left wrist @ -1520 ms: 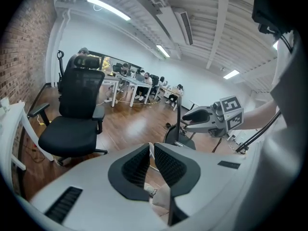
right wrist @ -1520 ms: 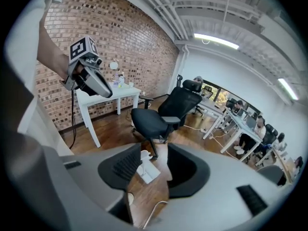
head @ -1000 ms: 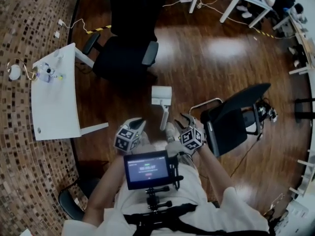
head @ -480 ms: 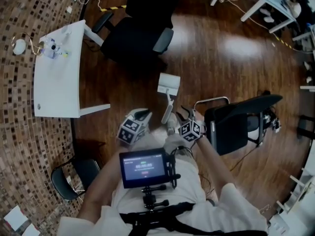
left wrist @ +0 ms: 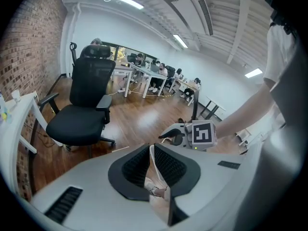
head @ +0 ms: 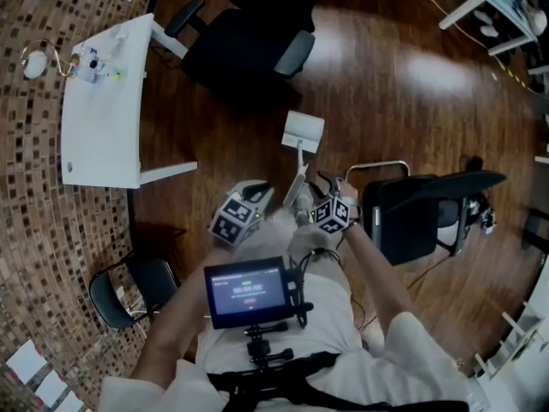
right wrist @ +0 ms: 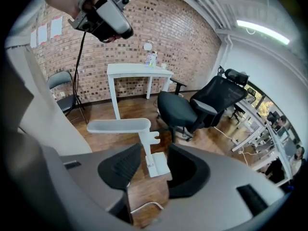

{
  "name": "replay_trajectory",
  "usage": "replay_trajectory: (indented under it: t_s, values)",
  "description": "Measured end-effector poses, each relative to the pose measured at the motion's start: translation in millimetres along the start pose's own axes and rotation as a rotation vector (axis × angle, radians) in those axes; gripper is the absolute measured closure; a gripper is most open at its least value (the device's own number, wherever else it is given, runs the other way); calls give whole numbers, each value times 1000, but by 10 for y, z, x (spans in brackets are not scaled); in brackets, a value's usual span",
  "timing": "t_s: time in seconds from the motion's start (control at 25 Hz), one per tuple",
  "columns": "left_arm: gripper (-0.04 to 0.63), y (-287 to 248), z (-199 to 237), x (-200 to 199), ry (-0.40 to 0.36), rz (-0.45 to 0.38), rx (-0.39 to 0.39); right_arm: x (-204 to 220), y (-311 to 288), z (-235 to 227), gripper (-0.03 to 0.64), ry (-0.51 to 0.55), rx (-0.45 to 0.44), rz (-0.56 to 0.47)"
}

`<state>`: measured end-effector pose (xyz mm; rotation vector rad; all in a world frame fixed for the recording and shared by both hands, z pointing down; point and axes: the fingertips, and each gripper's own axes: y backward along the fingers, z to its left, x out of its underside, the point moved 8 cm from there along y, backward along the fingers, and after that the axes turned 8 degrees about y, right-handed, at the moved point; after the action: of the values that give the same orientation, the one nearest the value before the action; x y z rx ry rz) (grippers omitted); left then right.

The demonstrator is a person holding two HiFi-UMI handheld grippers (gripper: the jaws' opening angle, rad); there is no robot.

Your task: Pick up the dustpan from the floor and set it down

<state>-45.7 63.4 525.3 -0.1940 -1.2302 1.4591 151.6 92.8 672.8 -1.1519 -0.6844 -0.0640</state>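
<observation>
1. Dark wooden floor (head: 386, 101) fills the middle of this office. A mosaic-tiled strip (head: 51, 230) runs down its left edge, and a brick wall (right wrist: 144, 23) shows only in the right gripper view.
2. There's the dustpan (head: 303, 131), standing on the wood. It has bare floor round its pan, and its handle comes up towards the person.
3. Room to move is tight. A black office chair (head: 249, 50) sits just beyond the pan and the white bench (head: 103, 118) is off to the left. A second black chair (head: 420, 217) stands close on the right, and a folding chair (head: 137, 290) is at lower left.
4. The right gripper (head: 334, 187) is at the handle's near end, released, with its jaws wide apart. Its own view shows the dustpan's stem in the gap, and neither pad touches it.
5. The left gripper (head: 256, 194) is alongside, near the handle. Its jaws are drawn almost together on nothing.
6. The left gripper view adds the right gripper's marker cube (left wrist: 203, 133) and a far row of desks (left wrist: 144, 73).
</observation>
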Motion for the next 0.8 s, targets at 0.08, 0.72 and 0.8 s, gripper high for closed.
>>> replay_trajectory:
  t_s: [0.08,0.72,0.8]
  values:
    - [571,-33,-12,5,-1,10,-7,37,-71,-2,434,5,-13,3]
    - [571,-314,-73,-3,-37,69,-17,271,-643,77,434,95,-86,35]
    - [571,-358,-91,-17,-44,73,-15,308,-694,64,434,107,-80,44]
